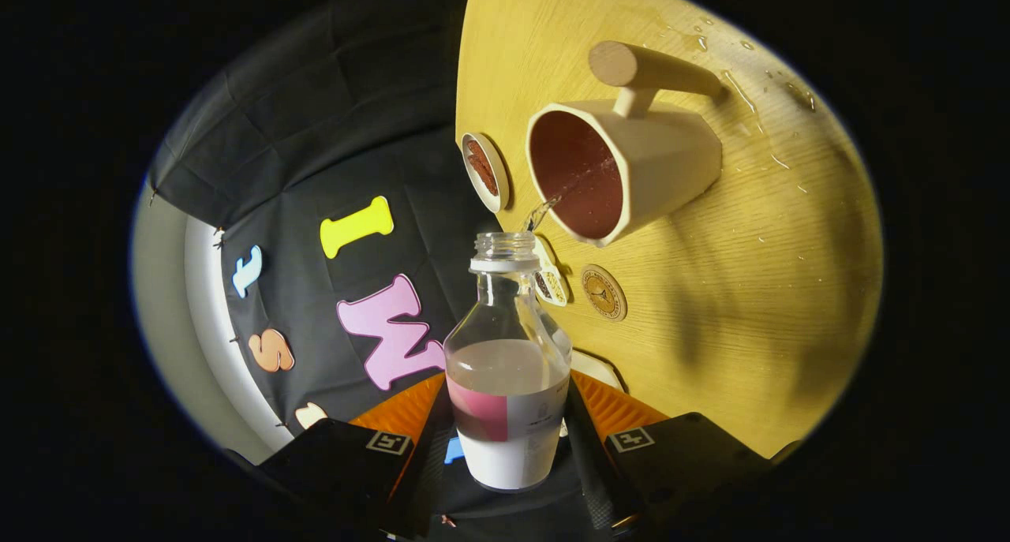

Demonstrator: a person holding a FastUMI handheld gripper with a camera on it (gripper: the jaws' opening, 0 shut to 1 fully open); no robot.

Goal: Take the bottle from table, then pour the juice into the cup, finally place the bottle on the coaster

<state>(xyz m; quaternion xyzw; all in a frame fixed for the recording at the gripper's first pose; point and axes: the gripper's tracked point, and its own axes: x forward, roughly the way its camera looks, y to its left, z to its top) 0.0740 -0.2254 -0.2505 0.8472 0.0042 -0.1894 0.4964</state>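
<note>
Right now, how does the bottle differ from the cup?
The bottle is clear glass, gripped between the gripper's fingers; the cup is opaque cream with a dark red inside and stands on the wooden table. The bottle has a narrow neck, the cup a wide mouth and a long handle. Both are open-topped.

cream cup point(663, 159), red-brown inside, yellow wood-grain table point(757, 289)

bottle point(507, 376): 1 | cup point(623, 167): 1 | coaster point(483, 171): 1 | round sticker point(604, 292): 1 | gripper point(509, 447): 1
</note>
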